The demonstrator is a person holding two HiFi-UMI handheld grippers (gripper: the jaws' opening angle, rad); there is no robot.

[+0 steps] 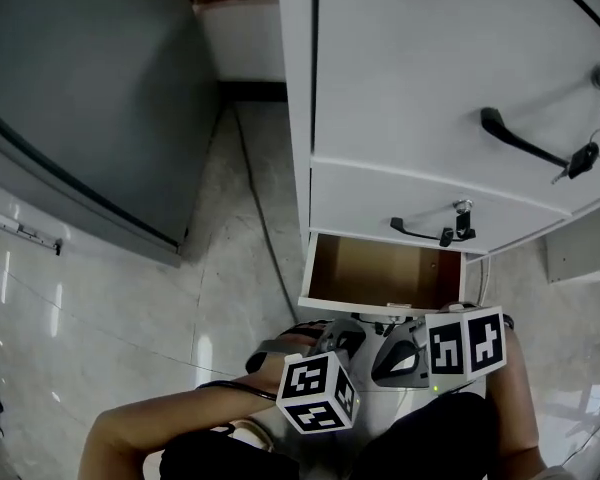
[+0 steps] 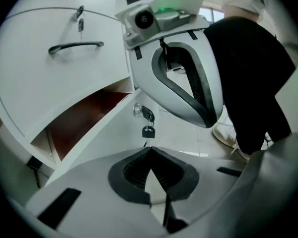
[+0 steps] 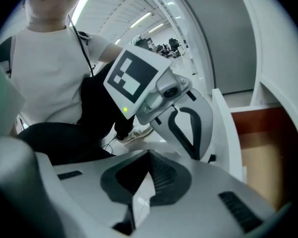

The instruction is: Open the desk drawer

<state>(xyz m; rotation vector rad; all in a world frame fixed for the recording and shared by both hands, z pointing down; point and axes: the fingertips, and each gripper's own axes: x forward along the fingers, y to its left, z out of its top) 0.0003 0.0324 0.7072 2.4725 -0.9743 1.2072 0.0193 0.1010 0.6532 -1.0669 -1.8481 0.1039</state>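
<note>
At the tips, the left gripper has its jaws pressed together on themselves, and the right gripper has its jaws shut the same way. Just past the left tips is the white front panel of the desk drawer, with its lock and hanging key straight ahead. From the right gripper the drawer's brown inside lies off to the right, and the left gripper crosses the middle of its view.

From above, both grippers hang just on the person's side of the front panel; whether either touches it I can't quite tell. The drawer stands out from the foot of the white cabinet, open side up. Its long axis runs across the cabinet's face and its front points toward the person. Directly above it a closed drawer carries a black handle. Pale tiled floor lies open to the left as far as a grey panel, and the person's legs are close behind the grippers
</note>
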